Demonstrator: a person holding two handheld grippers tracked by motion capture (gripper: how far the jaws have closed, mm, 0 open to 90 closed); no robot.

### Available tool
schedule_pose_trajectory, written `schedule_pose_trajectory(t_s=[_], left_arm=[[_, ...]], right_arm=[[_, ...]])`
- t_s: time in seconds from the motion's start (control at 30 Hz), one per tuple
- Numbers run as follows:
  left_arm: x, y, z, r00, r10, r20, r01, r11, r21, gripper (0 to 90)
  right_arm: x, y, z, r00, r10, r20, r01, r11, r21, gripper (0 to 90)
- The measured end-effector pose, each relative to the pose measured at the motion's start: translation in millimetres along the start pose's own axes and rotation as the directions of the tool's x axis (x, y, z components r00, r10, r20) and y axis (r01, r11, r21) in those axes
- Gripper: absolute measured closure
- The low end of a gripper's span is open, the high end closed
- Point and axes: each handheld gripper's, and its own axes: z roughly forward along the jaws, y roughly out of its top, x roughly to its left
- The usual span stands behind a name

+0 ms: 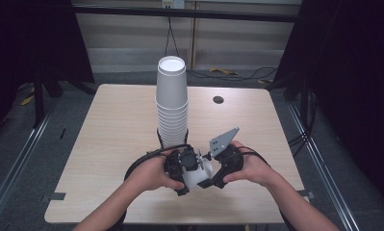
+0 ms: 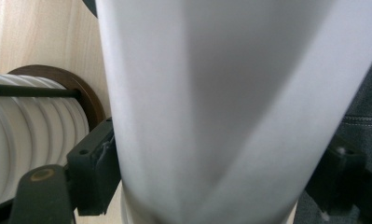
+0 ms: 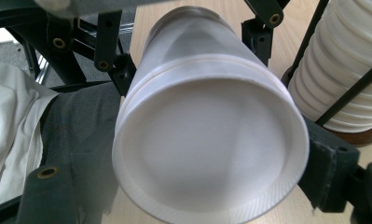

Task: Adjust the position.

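A single white paper cup (image 1: pixel 198 174) is held near the front edge of the surface (image 1: pixel 108 144), roughly at its middle, between the left tongs (image 1: pixel 184 166) and the right tongs (image 1: pixel 213 166). The cup is lying on its side in the air rather than standing.

In the left gripper view, the cup's side wall (image 2: pixel 221 107) is seen pressed between the two black jaws, one at each side of it, so the left tongs are clamped on the cup. In the right gripper view, the cup's closed bottom (image 3: pixel 207 154) is turned toward the camera, and the right tongs' own jaws are set against its wall at either side; they too are clamped on the cup. Farther along the cup in that view, the other tongs' jaws are seen gripping it nearer its far end.

A tall stack of cups (image 1: pixel 172 103) is standing upside down just behind the two tongs, toward the middle of the surface, on a dark round base (image 2: pixel 88 95). The ribbed rims of the stack (image 3: pixel 347 74) are seen close beside the held cup, but apart from it. A small dark round hole (image 1: pixel 218 100) is set in the surface near its back edge, to the right of the stack.
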Motion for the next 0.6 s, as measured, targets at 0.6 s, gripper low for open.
schedule_pose_trajectory(t_s=[0.6], left_arm=[[0.1, -2.3, -1.4, 0.9995, 0.026, -0.015, -0.027, 0.9994, -0.024, 16.0]], right_arm=[[5.2, 3.1, -1.2, 0.9993, -0.023, 0.028, 0.022, 0.999, 0.025, 25.6]])
